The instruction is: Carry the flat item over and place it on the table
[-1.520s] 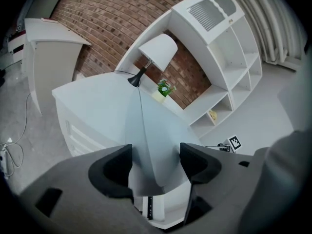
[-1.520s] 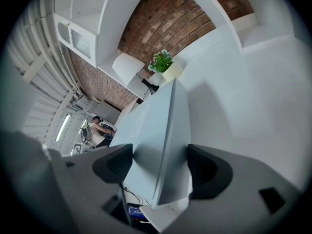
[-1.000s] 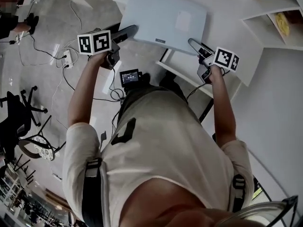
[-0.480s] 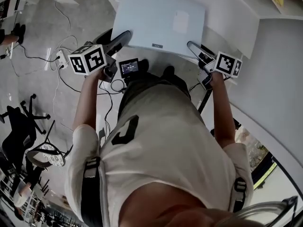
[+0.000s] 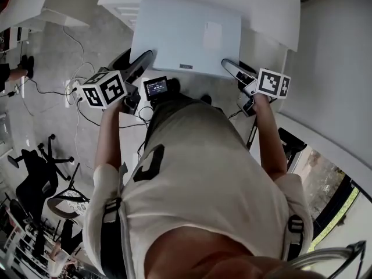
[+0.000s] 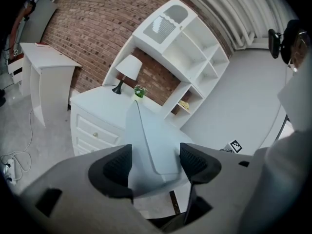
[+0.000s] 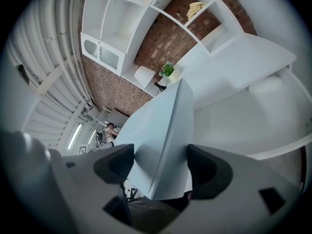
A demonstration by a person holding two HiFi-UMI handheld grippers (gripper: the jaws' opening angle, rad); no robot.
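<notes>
I carry a flat pale blue-grey panel (image 5: 186,34) level in front of me, one gripper at each near corner. In the head view my left gripper (image 5: 144,58) grips the near left corner and my right gripper (image 5: 230,66) the near right corner. The left gripper view has the panel (image 6: 148,135) running away between the two dark pads of the left gripper (image 6: 156,165). Seen from the right gripper view, the panel (image 7: 163,130) sits edge-on in the right gripper (image 7: 161,167). A white table (image 5: 273,10) lies just beyond the panel's far edge.
The white table with drawers (image 6: 95,113) carries a lamp (image 6: 127,68) and a small plant (image 6: 140,90), with a white shelf unit (image 6: 187,48) behind it against a brick wall. Cables and a power strip (image 5: 75,89) lie on the floor at left, near office chairs (image 5: 38,176).
Both grippers and the panel have moved forward together toward the white table, which now fills the top of the head view. The grip on both corners is unchanged.
</notes>
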